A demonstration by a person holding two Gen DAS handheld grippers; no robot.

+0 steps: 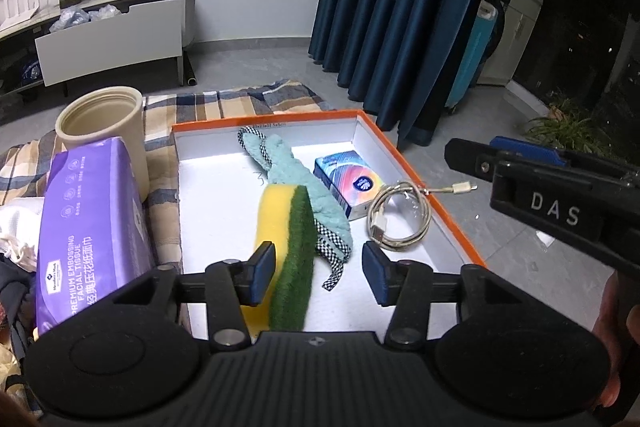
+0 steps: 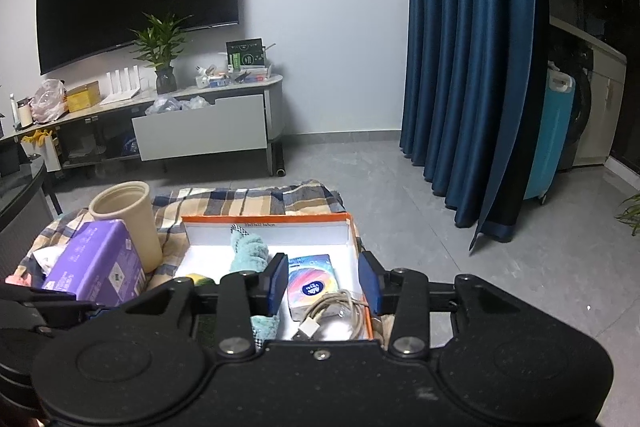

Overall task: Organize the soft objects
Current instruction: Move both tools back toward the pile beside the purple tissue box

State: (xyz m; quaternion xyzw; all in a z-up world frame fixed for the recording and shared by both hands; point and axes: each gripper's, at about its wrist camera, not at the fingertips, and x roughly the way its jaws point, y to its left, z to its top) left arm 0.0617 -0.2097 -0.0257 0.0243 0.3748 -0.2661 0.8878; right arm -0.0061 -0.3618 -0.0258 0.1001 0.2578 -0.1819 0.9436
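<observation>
From the left wrist, the left gripper (image 1: 319, 271) is hovering with tongs spread, pinching nothing, around the sponge (image 1: 285, 255) standing on edge inside the orange-rimmed box (image 1: 448, 211); light and squashy, it should take a pinch across its yellow foam and green scouring faces. From the right wrist, the right gripper (image 2: 323, 285) is hanging spread and empty over the same box, above the glossy tissue pack (image 2: 311, 283) and coiled cable (image 2: 338, 315), beside the fluffy teal towel (image 2: 249, 251).

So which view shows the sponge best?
Left wrist: the sponge stands on edge in the box, both layers visible. In the right wrist view only a sliver shows behind the tongs.
</observation>
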